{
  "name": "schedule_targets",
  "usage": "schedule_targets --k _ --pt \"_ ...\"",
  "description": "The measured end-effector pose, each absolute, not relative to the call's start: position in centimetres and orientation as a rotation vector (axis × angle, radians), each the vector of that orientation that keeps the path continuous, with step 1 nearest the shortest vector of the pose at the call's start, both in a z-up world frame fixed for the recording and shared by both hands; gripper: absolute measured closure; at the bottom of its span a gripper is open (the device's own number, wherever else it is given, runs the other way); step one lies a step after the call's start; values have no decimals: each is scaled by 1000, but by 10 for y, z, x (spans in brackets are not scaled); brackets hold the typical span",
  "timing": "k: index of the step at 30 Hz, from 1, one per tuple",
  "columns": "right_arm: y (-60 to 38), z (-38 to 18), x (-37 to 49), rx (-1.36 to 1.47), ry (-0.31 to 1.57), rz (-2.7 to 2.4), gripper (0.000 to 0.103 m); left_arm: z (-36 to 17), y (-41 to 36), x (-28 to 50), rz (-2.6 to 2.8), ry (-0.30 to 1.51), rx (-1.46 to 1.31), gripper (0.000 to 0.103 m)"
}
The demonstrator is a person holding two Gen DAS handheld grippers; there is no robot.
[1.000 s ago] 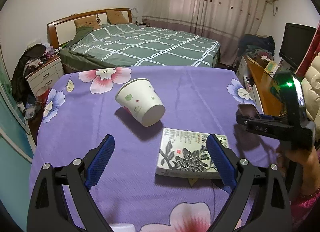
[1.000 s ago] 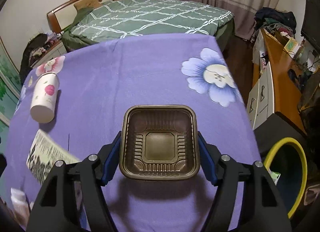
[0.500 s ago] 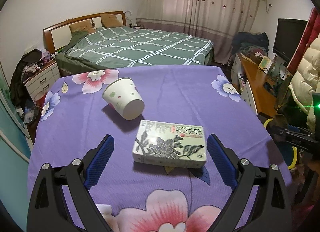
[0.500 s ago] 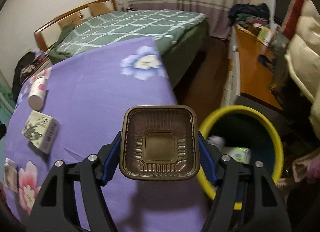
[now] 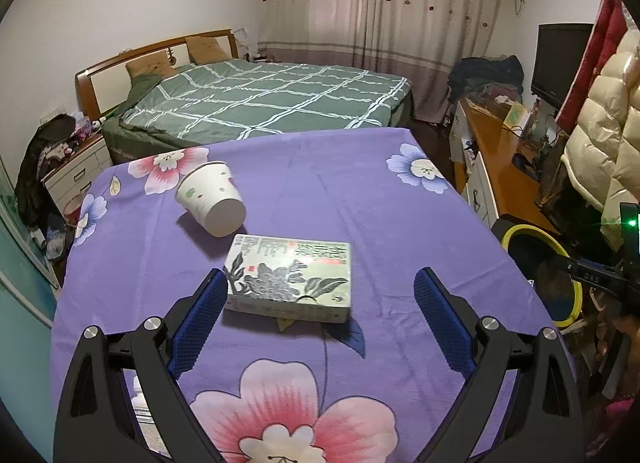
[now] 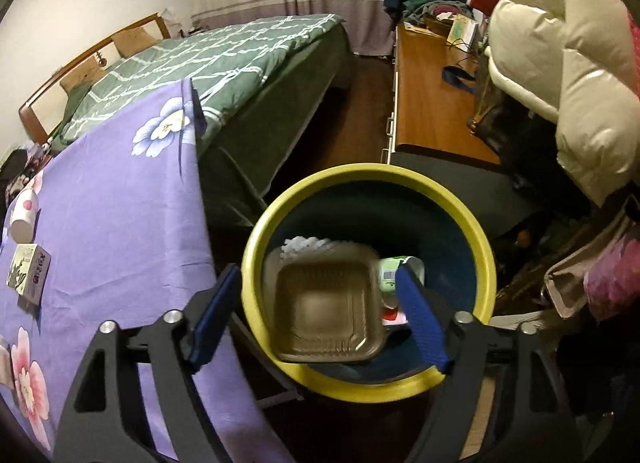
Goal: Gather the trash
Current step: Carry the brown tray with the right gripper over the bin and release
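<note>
My right gripper (image 6: 318,321) is open above the yellow-rimmed bin (image 6: 460,207) beside the table. The brown plastic tray (image 6: 326,313) is blurred, free of the pads, over the bin's mouth with other trash below it. My left gripper (image 5: 320,319) is open and empty above the purple flowered tablecloth (image 5: 400,223). A flat box with ink-flower print (image 5: 290,277) lies just past its left pad. A paper cup (image 5: 212,199) lies on its side behind the box. Box (image 6: 28,273) and cup (image 6: 24,215) also show in the right wrist view.
A white packet (image 5: 142,411) lies at the table's near left edge under my left gripper. A green-quilted bed (image 5: 260,103) stands beyond the table. A wooden desk (image 6: 432,95) and a cream puffy jacket (image 6: 560,63) stand right of the bin.
My right gripper swung right from the table to over the bin, opened and let go of the brown tray. My left gripper shifted so the box now sits by its left pad.
</note>
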State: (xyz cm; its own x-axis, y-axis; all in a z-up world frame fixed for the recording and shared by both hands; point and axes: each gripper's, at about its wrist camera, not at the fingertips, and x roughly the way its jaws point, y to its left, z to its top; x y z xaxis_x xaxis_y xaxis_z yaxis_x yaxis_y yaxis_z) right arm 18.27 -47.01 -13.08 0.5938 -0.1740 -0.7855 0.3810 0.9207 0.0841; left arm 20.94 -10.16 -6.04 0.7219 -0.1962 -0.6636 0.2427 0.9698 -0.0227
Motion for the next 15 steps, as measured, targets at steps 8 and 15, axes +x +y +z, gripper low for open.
schedule_targets --k 8,15 --pt "-465 -126 171 264 848 -278 24 -68 -105 200 -228 752 69 8" --pt "-439 -125 173 250 846 -202 24 -86 -65 183 -133 795 61 8"
